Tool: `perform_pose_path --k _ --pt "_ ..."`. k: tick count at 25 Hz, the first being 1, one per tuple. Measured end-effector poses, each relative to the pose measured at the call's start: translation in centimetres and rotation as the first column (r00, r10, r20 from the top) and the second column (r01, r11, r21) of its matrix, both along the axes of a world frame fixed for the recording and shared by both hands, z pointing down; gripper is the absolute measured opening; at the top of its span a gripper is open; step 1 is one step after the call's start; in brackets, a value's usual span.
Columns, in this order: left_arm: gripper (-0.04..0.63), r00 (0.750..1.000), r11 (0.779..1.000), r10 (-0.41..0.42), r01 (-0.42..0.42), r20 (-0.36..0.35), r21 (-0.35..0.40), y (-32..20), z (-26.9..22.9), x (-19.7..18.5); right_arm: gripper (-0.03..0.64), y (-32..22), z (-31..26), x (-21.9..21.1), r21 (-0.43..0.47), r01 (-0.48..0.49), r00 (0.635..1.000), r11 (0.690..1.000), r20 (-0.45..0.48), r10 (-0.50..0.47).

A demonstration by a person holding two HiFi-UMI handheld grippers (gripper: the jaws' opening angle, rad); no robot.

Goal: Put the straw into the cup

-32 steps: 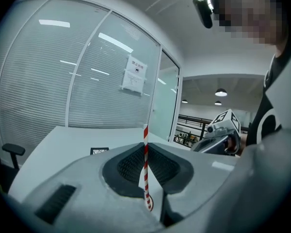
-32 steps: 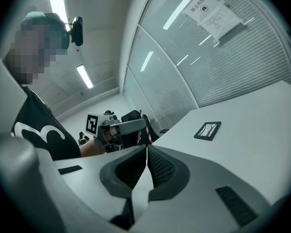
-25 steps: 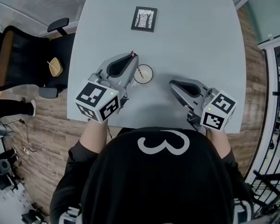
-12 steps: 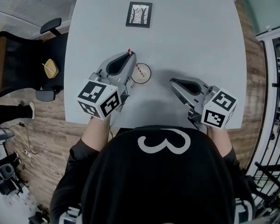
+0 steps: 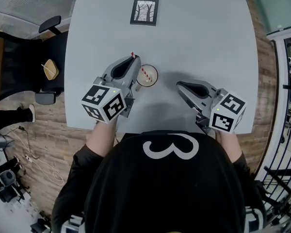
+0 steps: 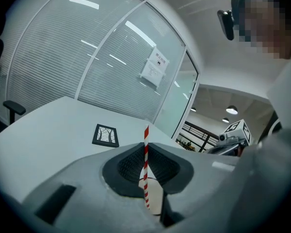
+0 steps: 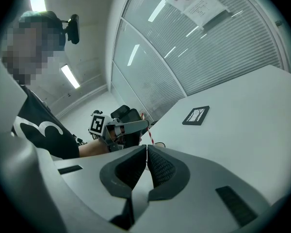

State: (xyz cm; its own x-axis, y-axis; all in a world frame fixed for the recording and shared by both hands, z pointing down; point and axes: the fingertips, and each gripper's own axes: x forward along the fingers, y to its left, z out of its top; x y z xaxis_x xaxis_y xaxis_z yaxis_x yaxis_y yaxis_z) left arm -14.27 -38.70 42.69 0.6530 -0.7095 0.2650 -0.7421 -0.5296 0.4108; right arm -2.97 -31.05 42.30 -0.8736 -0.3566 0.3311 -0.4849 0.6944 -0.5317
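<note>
A red-and-white striped straw (image 5: 141, 69) is pinched upright in my left gripper (image 5: 135, 62), whose jaws are shut on it. In the left gripper view the straw (image 6: 146, 169) stands between the pads, its lower end over the pale cup (image 6: 155, 198) just beyond the jaws. From the head view the round cup (image 5: 148, 75) stands on the table directly right of the left jaws, and the straw's lower part slants into its mouth. My right gripper (image 5: 179, 85) hovers to the cup's right, shut with nothing in it; its pads meet in the right gripper view (image 7: 147, 163).
A small framed picture (image 5: 145, 11) lies flat at the far side of the grey table (image 5: 208, 42). A black office chair (image 5: 19, 57) stands off the table's left edge. Glass partitions with blinds close the room behind.
My left gripper has sunk with the straw, whose lower end now reaches further into the cup. The right gripper has dropped a little.
</note>
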Motion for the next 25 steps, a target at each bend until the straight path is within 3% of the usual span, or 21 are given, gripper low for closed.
perform_pose_path --k 3,10,25 --pt "0.029 0.999 1.0 -0.013 0.012 -0.04 -0.025 0.0 0.4 -0.2 0.015 0.0 0.3 0.0 -0.01 0.003 1.0 1.0 -0.004 -0.003" --pt "0.029 1.0 1.0 -0.009 0.008 -0.009 -0.013 0.3 1.4 0.1 0.015 -0.3 1.4 0.1 -0.032 -0.005 1.0 0.999 -0.006 0.004" --pt "0.031 0.997 0.997 -0.028 0.024 -0.073 -0.068 0.0 1.8 -1.0 0.015 -0.5 3.5 0.9 -0.068 -0.055 0.998 0.996 -0.01 0.055"
